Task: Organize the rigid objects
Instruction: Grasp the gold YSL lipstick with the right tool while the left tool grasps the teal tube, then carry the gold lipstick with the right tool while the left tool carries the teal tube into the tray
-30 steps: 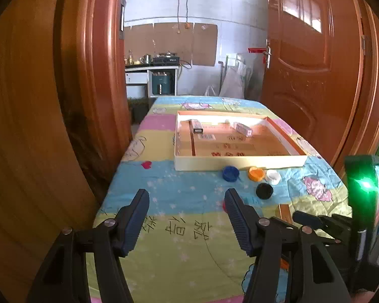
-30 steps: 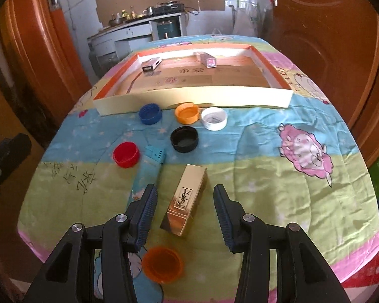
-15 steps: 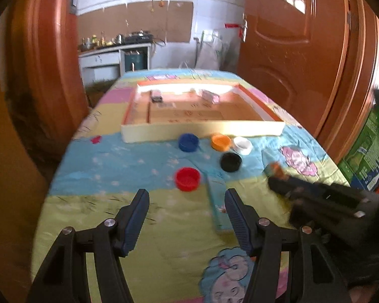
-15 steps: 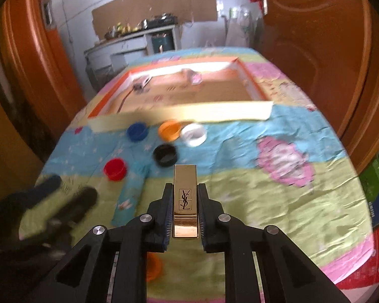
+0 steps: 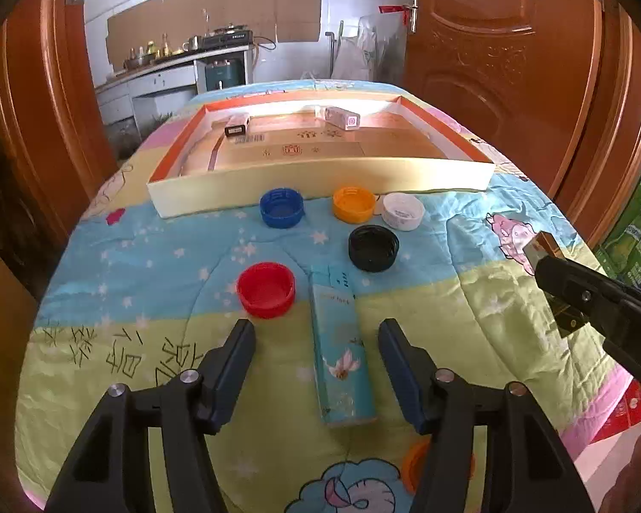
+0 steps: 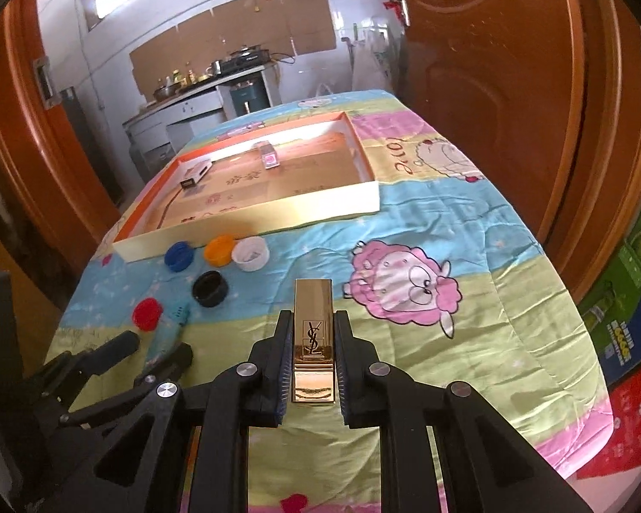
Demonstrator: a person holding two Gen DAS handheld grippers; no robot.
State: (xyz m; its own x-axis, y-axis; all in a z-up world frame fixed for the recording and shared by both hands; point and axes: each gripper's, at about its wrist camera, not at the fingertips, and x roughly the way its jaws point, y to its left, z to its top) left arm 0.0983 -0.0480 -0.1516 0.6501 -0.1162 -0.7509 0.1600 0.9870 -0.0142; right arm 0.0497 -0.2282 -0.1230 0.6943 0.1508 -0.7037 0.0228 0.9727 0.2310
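Two grippers are in play over the patterned cloth (image 5: 149, 282). Taking the shallow tray (image 5: 320, 175) as landmark: the right gripper (image 6: 312, 342) is well short of the tray's near wall, lifted above the cloth, its jaws pinched tight on the gold box (image 6: 313, 333) (the monogram faces up), whose far end pokes out past the fingertips towards the tray. The left gripper (image 5: 316, 363) sits lower, also on the near side of the tray, jaws spread wide though they have just narrowed a little; the teal box (image 5: 342, 350) lies flat on the cloth between them, touched by neither pad. Just beside the teal box's far end, tray-wards, rests the red cap (image 5: 266, 290); closer still to the tray is the black cap (image 5: 373, 248). Lined up along the tray's near wall are the blue cap (image 5: 282, 207), the orange cap (image 5: 354, 204) and the white cap (image 5: 403, 211). Inside the tray, against its far wall, lie a dark-ended small box (image 5: 237, 125) and a pink-ended small box (image 5: 342, 117).
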